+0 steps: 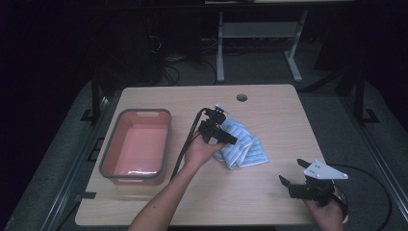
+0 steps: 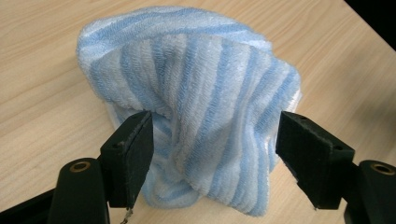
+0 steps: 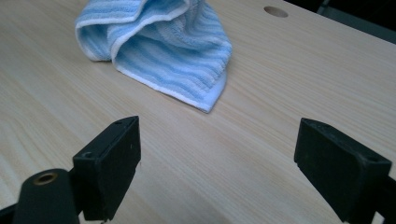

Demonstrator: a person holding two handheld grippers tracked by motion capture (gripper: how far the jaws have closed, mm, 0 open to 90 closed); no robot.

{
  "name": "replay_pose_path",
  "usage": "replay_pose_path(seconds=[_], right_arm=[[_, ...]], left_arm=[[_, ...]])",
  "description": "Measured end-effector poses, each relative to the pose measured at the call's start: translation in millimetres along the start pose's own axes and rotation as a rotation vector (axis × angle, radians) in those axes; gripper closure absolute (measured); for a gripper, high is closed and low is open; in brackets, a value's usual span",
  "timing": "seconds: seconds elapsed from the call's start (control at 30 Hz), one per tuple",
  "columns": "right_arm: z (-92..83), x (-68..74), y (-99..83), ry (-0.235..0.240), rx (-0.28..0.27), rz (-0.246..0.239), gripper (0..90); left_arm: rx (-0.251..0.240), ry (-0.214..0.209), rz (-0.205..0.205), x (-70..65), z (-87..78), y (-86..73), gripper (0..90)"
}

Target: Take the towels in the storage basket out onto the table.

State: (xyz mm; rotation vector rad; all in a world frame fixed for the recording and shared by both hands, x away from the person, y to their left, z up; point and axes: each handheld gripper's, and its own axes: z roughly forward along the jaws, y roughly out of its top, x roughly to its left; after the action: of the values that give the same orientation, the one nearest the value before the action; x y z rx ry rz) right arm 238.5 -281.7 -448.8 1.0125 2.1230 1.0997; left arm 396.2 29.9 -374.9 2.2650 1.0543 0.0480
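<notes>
I see right gripper point(image 3: 217, 170) jaws apart over bare table point(image 3: 289, 84) | left gripper point(image 2: 215, 158) jaws apart, straddling towel point(image 2: 201, 107) | high view adds bin point(image 1: 137, 144) at 9 o'clock | towel: bunched, blue-white striped

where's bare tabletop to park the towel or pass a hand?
Free: the far strip of the table around the cable hole; the right side between the striped towel and the right claw; the near edge between the forearms. Crowded: the middle, where the open left claw straddles the towel beside the pink tub.
</notes>
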Motion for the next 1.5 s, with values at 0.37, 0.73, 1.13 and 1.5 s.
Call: replay_pose_path(seconds=[0.37, 0.73, 1.13, 1.5], right_arm=[[1.1, -1.1, -0.1, 0.002, 0.008, 0.01, 14.1], [1.9, -1.5, -0.7, 0.003, 0.011, 0.008, 14.1], [2.3, -1.8, -1.5, 0.003, 0.013, 0.017, 14.1], [3.1, -3.3, -2.9, 0.002, 0.02, 0.022, 14.1]], left_arm=[[-0.028, -0.016, -0.006, 2.3, -8.7, -10.7, 26.8], [-0.052, -0.02, -0.01, 3.4, -16.4, -21.5, 26.5], [-0.059, -0.021, -0.006, 2.1, -23.5, -38.3, 26.6], [-0.069, -0.035, -0.009, 1.3, -27.9, -58.5, 26.6]])
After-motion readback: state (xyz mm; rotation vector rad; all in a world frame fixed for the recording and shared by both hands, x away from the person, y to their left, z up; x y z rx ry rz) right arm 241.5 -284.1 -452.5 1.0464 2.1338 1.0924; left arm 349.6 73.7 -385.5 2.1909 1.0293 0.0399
